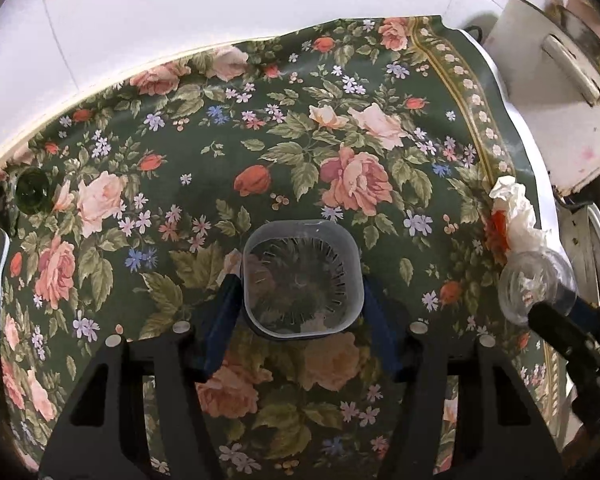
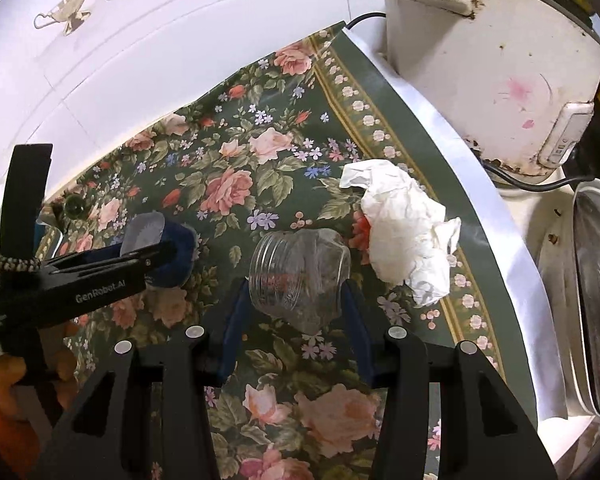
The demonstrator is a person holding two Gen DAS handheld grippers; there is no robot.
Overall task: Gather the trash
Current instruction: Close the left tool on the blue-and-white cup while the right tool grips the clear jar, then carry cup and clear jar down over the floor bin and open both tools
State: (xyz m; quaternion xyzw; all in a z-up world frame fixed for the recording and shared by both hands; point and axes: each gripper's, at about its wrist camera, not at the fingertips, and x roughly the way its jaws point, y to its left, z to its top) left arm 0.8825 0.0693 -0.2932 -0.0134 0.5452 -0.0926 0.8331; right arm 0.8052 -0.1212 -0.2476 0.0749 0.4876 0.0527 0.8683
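My left gripper (image 1: 300, 284) is shut on a clear square plastic cup (image 1: 300, 278), held above the floral tablecloth with its mouth towards the camera. My right gripper (image 2: 296, 284) is shut on a clear ribbed plastic jar (image 2: 298, 276), tilted on its side. The jar also shows at the right of the left wrist view (image 1: 534, 284). A crumpled white tissue (image 2: 408, 228) lies on the cloth just right of the jar, near the table edge; it shows in the left wrist view too (image 1: 516, 216). The left gripper and its cup appear at the left of the right wrist view (image 2: 156, 248).
A white rice cooker (image 2: 492, 64) stands at the back right, with a black cable and a metal pot lid (image 2: 596, 340) beside it. A dark green glass bottle top (image 1: 32, 191) stands at the far left. White tiled wall behind the green floral tablecloth (image 1: 204, 160).
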